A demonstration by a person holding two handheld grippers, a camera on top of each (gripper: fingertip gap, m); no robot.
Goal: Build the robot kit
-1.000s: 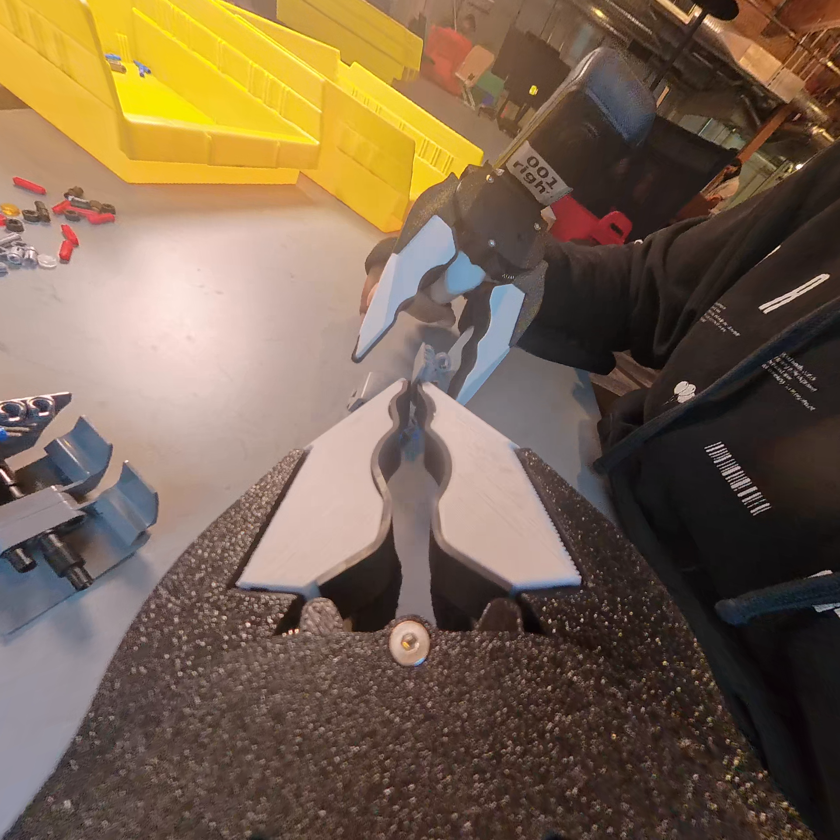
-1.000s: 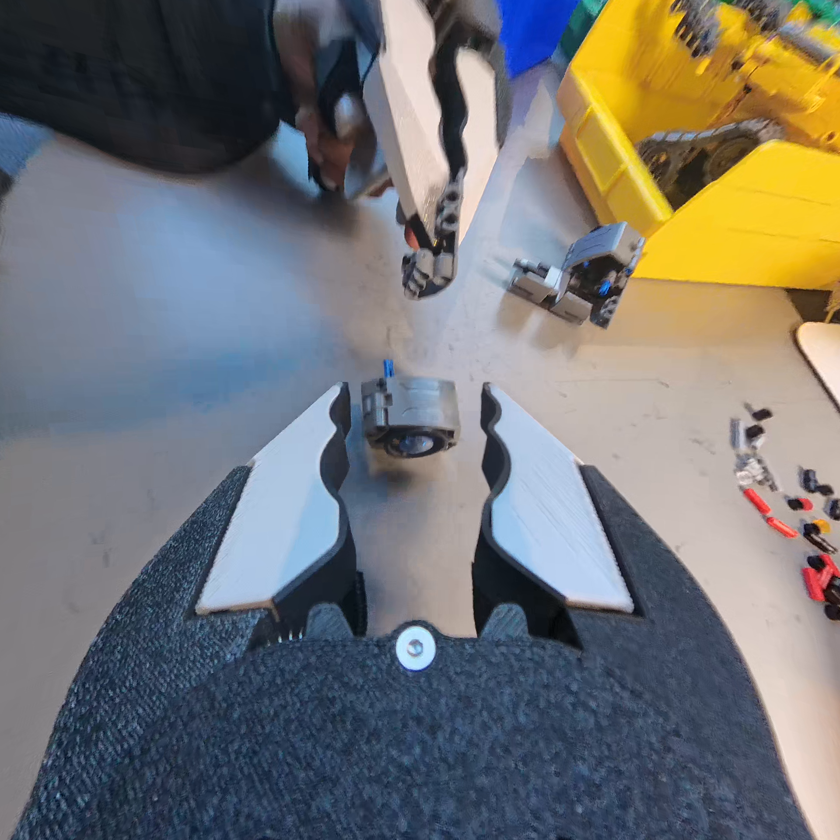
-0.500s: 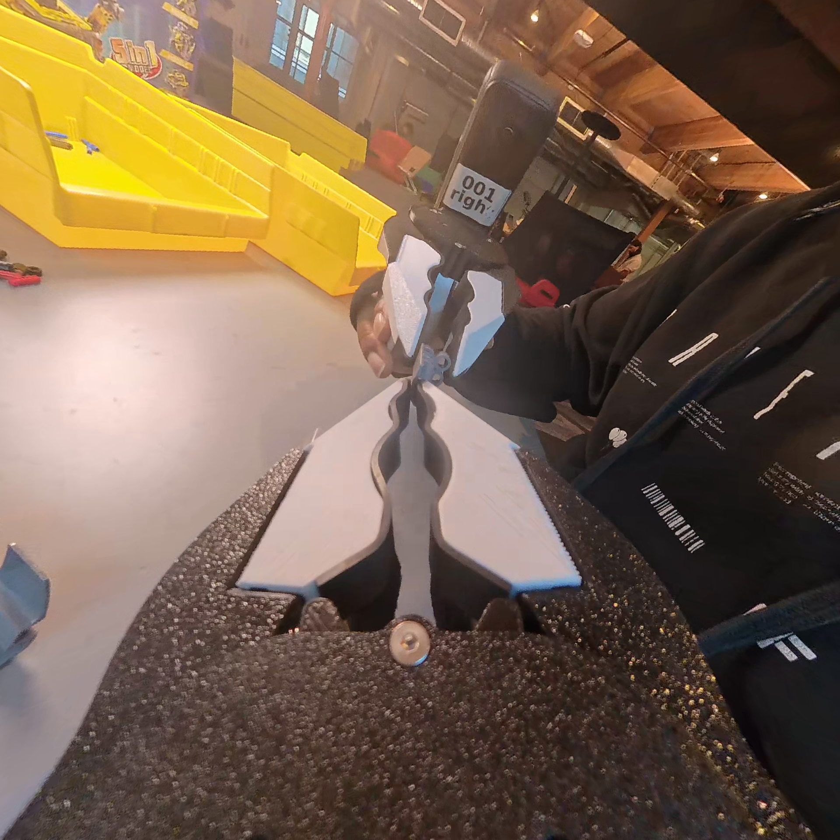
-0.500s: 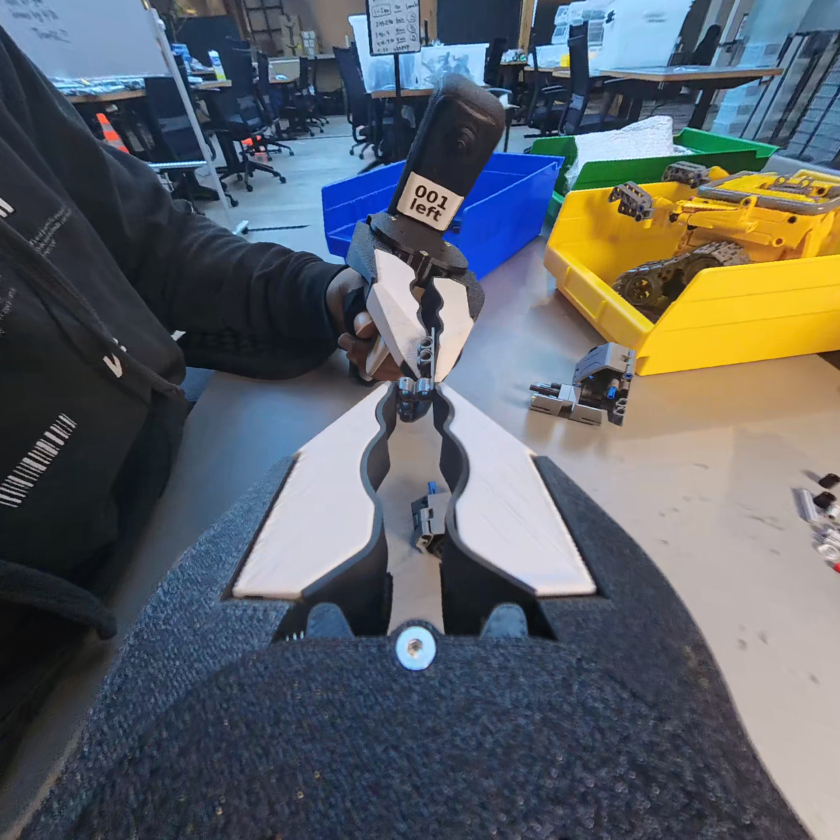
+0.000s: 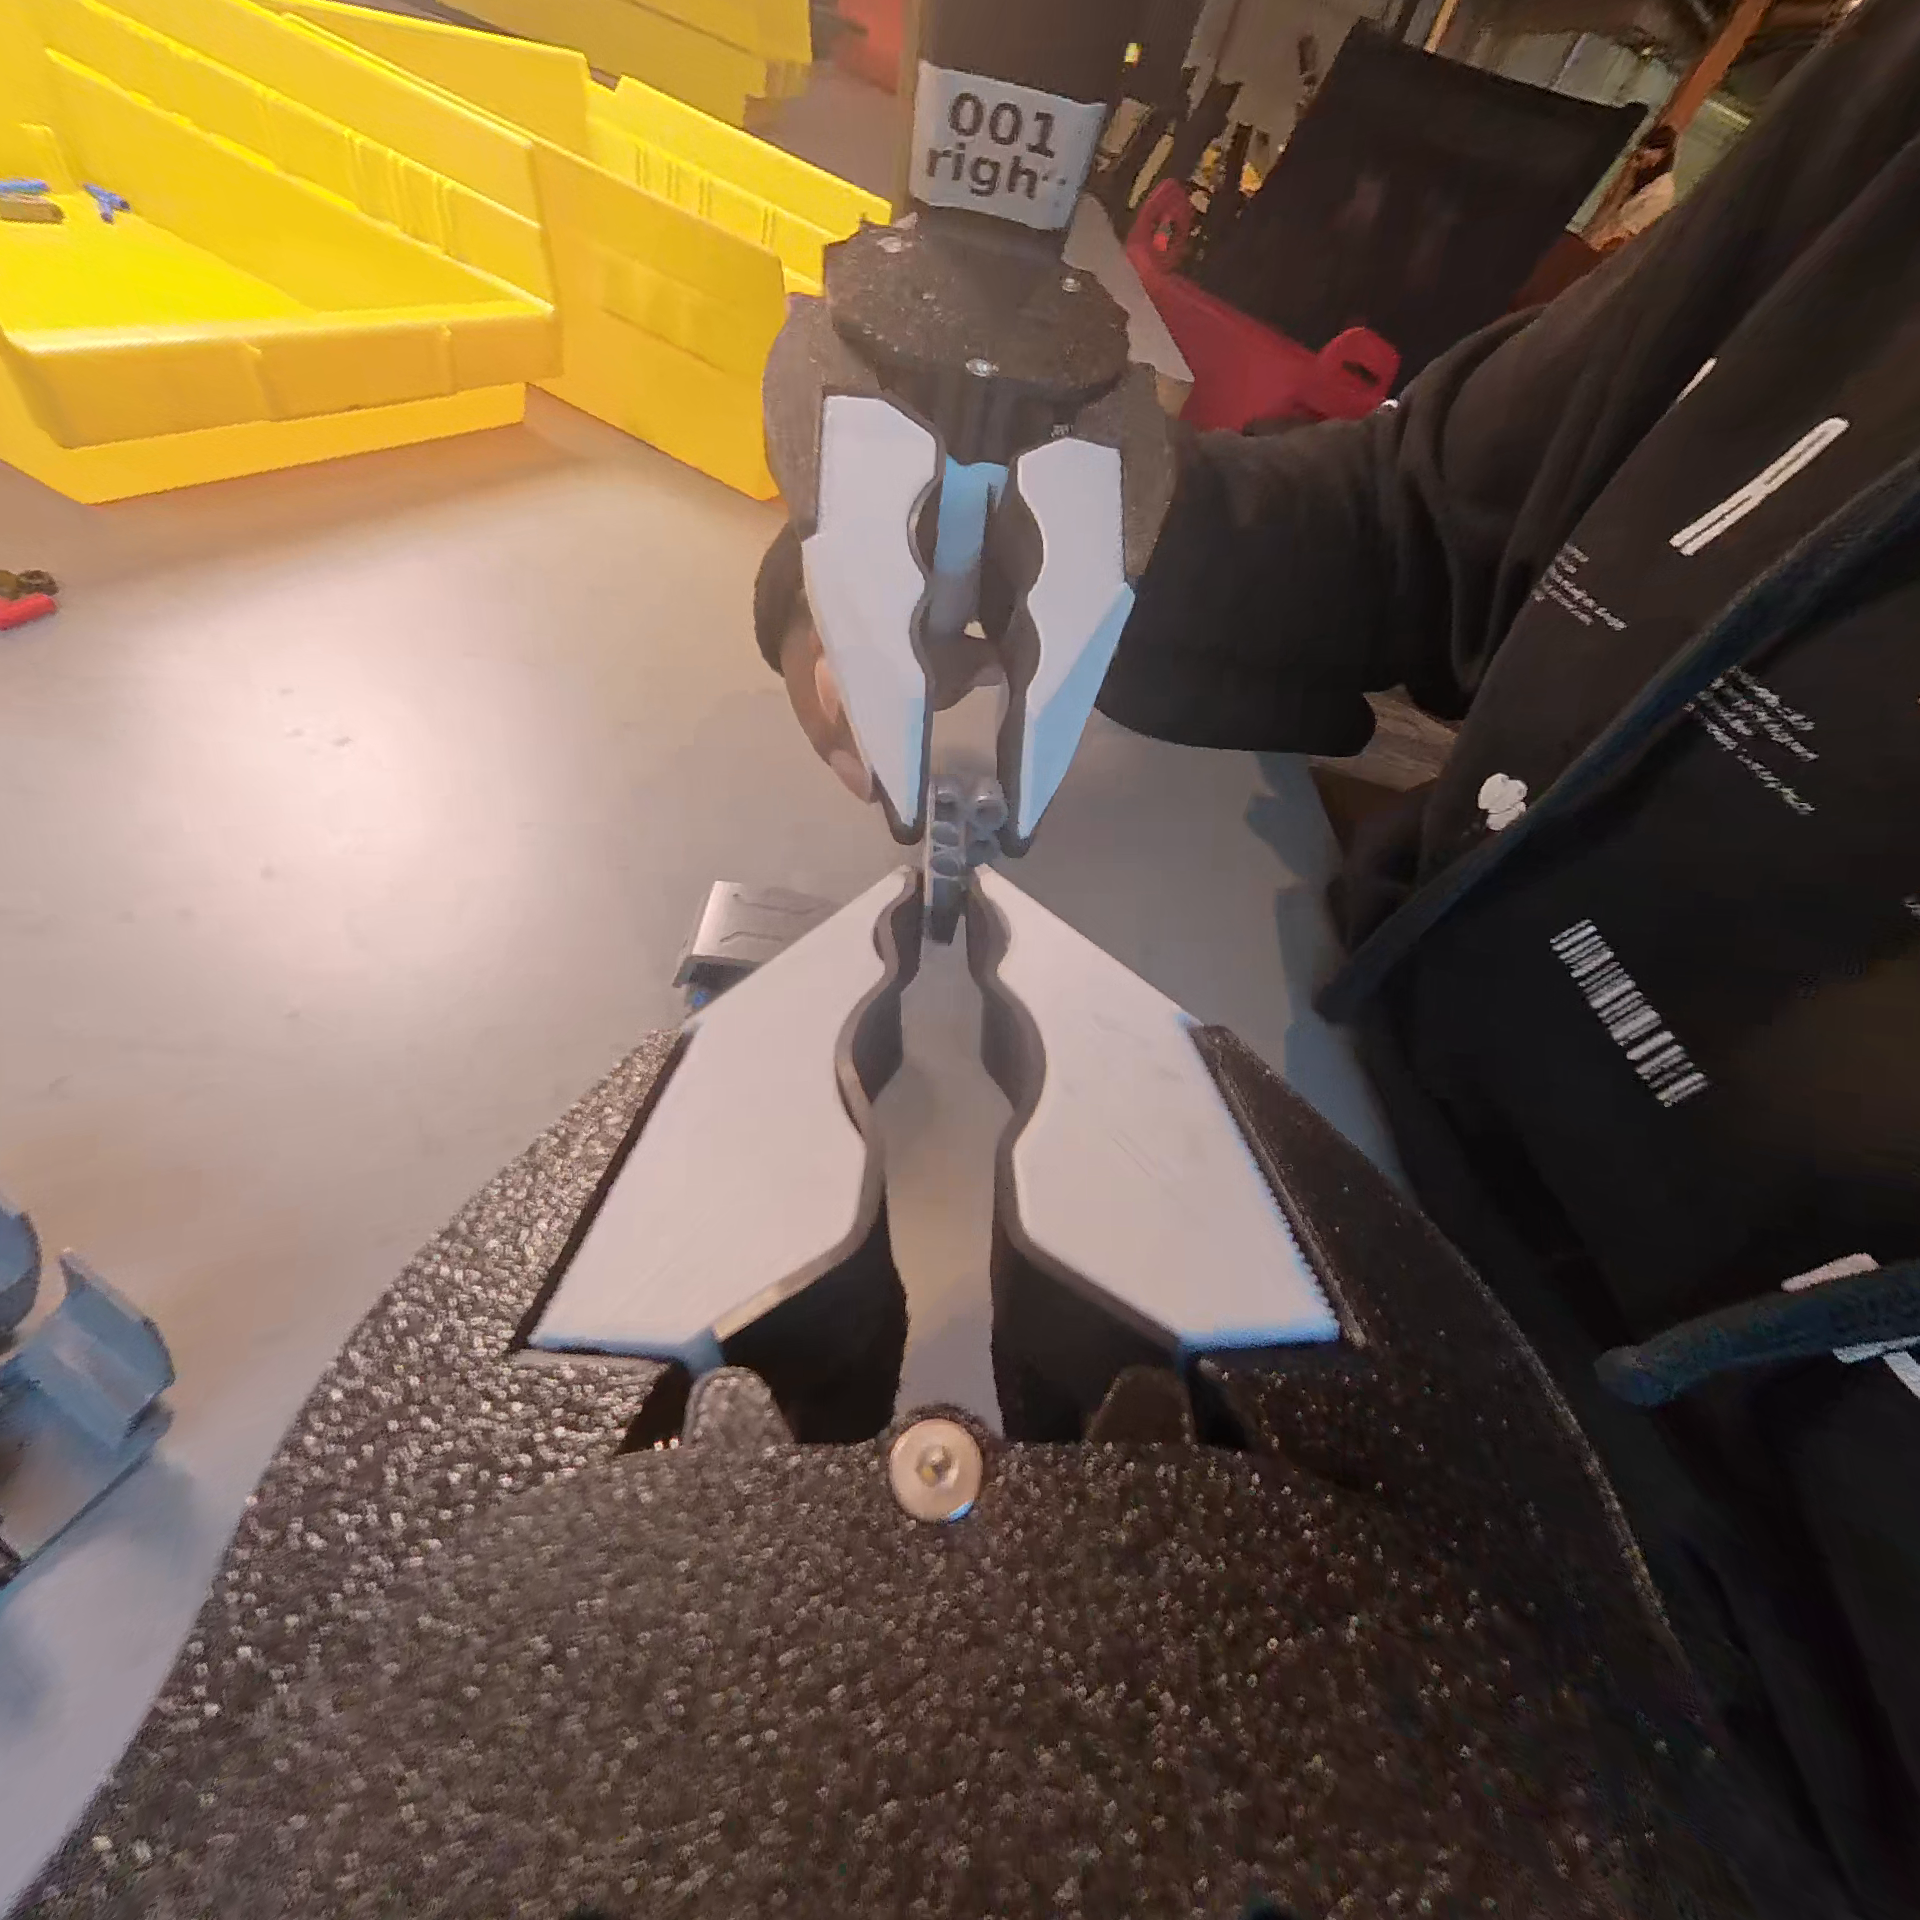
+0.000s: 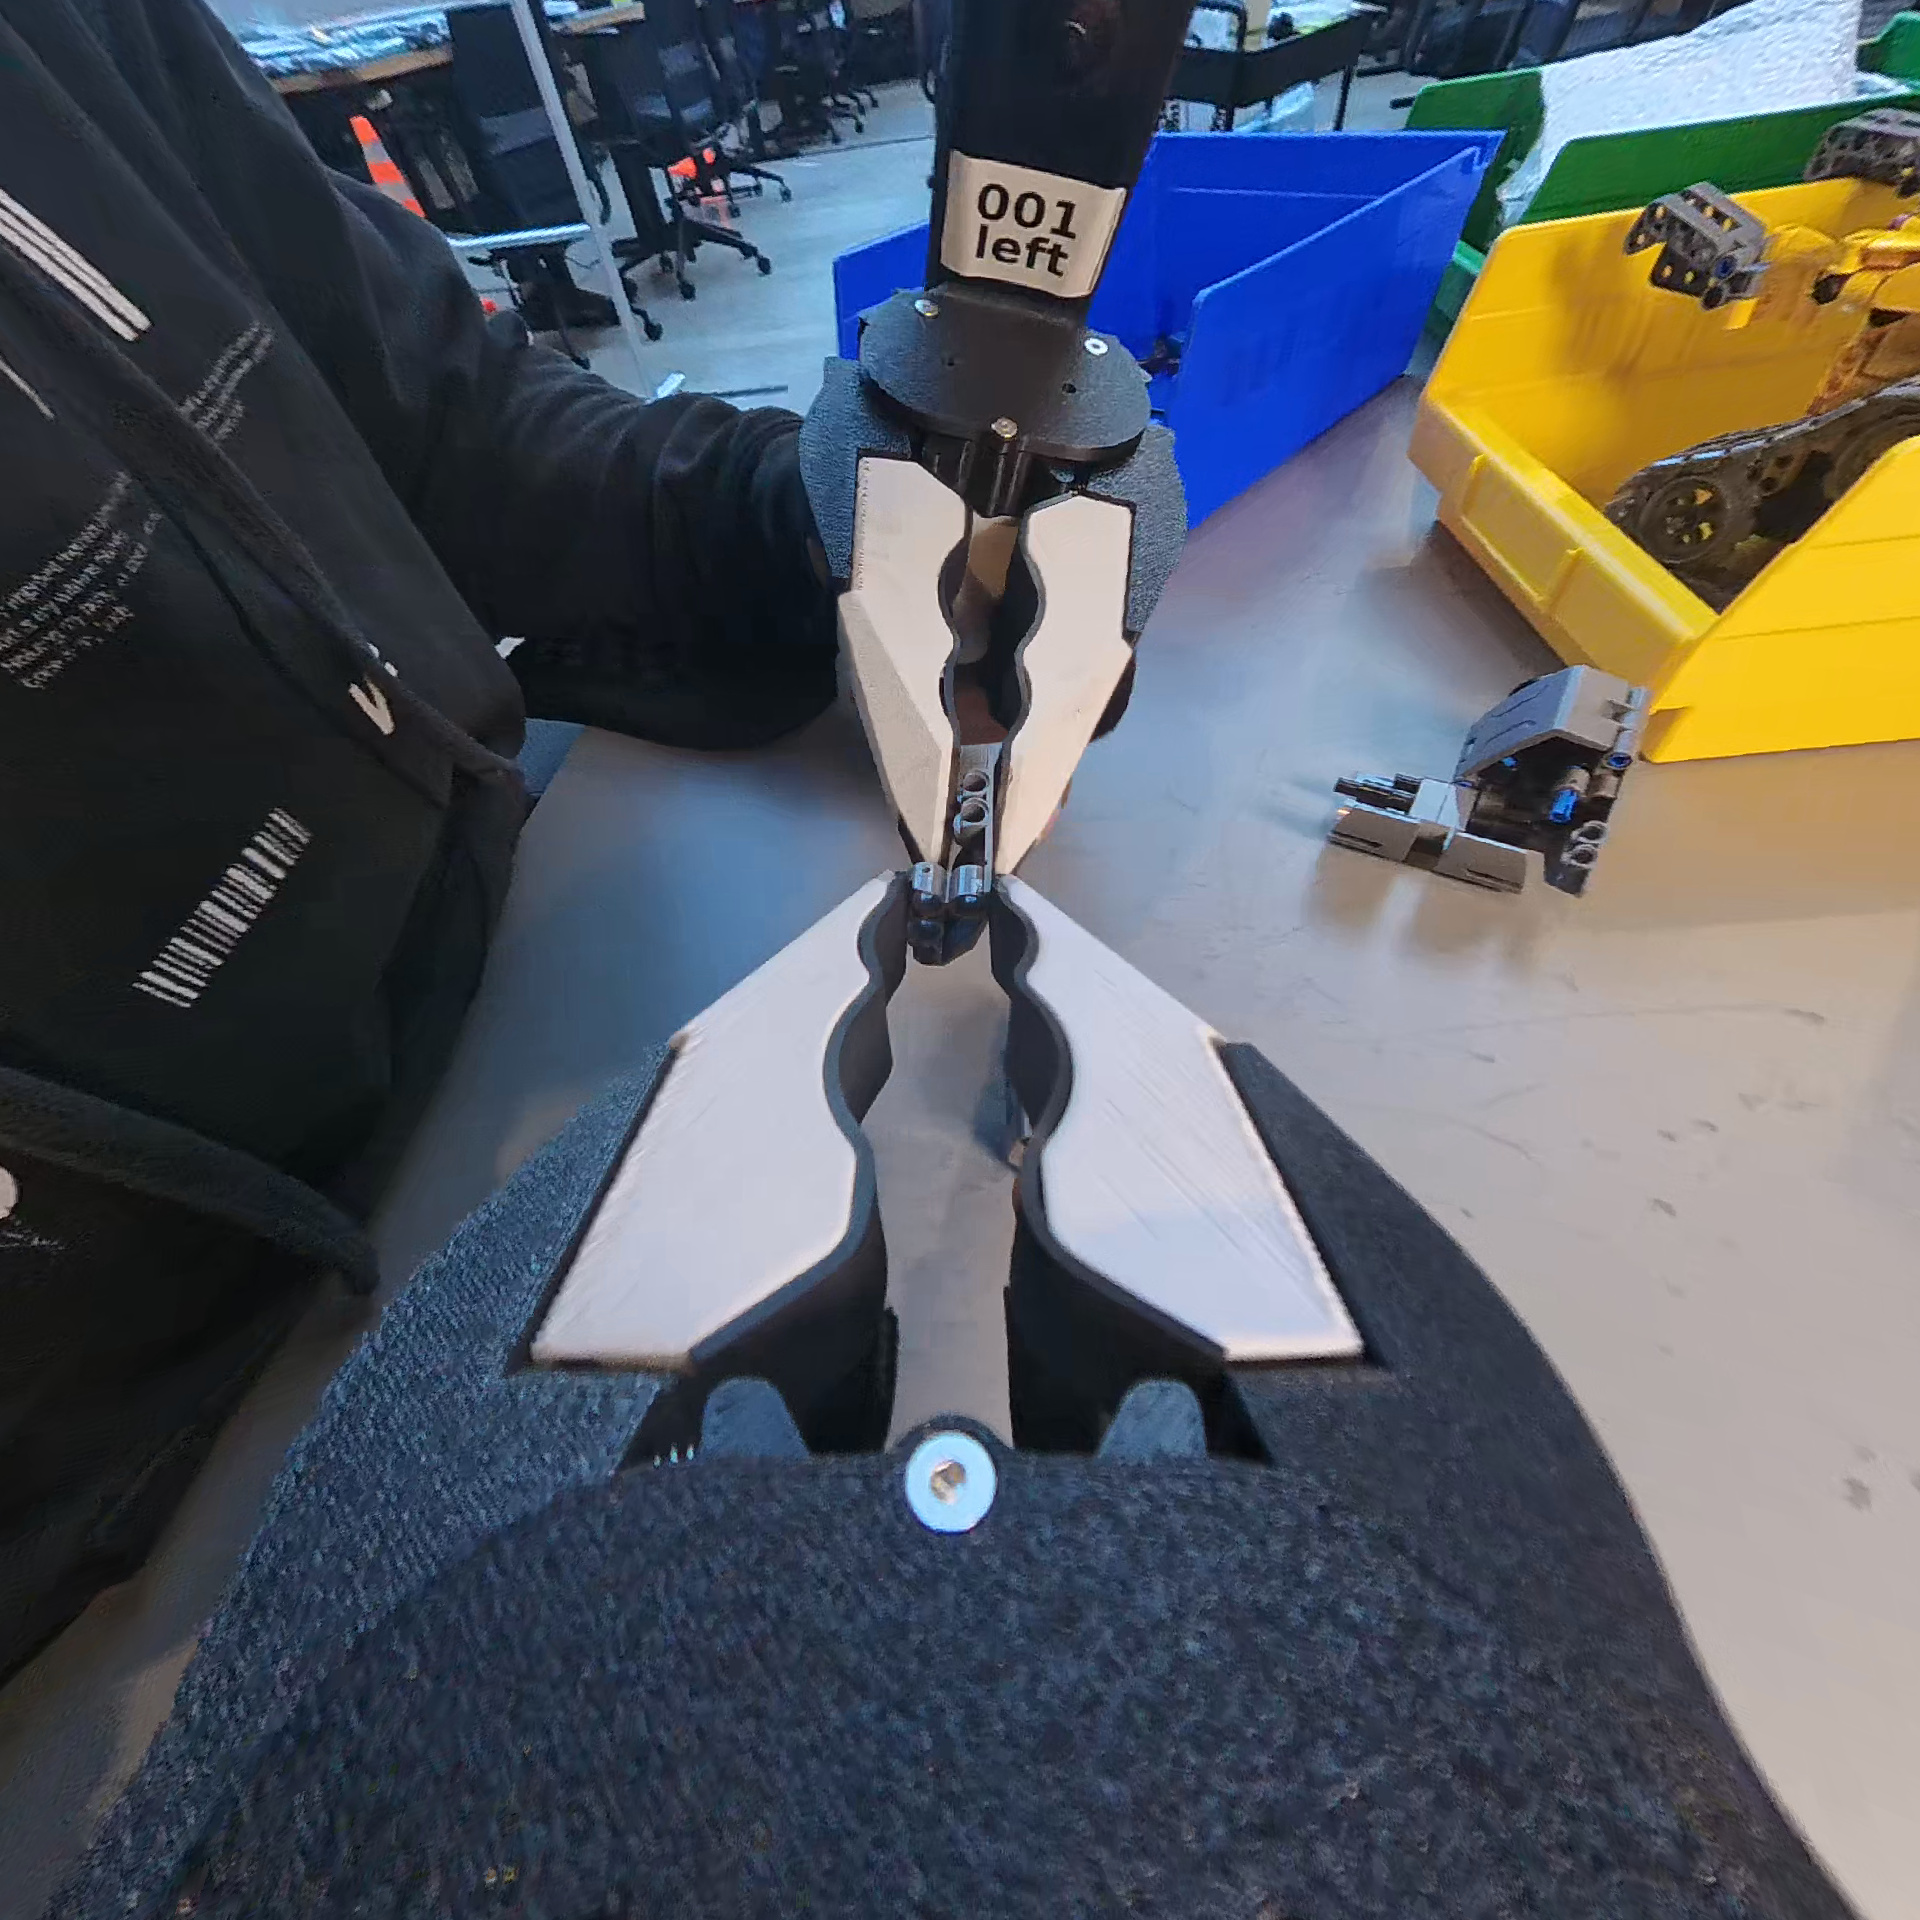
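Observation:
My left gripper (image 5: 943, 883) and right gripper (image 6: 942, 888) meet tip to tip above the grey table (image 5: 364, 779). The left is shut on a thin grey beam with holes (image 6: 977, 805). The right is shut on the dark grey connector (image 6: 940, 920) at that beam's end. In the left wrist view the right gripper (image 5: 964, 836) points back at me with the connector (image 5: 961, 821) between its tips. In the right wrist view the left gripper (image 6: 971, 857) faces me. A small grey block (image 5: 743, 930) lies on the table under the grippers.
A person in a black hooded top (image 6: 208, 727) holds both grippers. A grey brick assembly (image 6: 1496, 790) lies to the right. A yellow bin (image 6: 1558, 582) holds a tracked model; a blue bin (image 6: 1299, 291) stands behind. Yellow bins (image 5: 312, 343) and small red parts (image 5: 21, 608) lie to the left. Only a small space, under 4 cm, lies between the two pairs of fingers. The small grey block (image 5: 743, 930) is about 6 cm from both grippers' fingertips.
My right gripper was open over the grey block on the table. It rose and shut on the connector at the end of the beam held by the left gripper. Both grippers now face each other closely.

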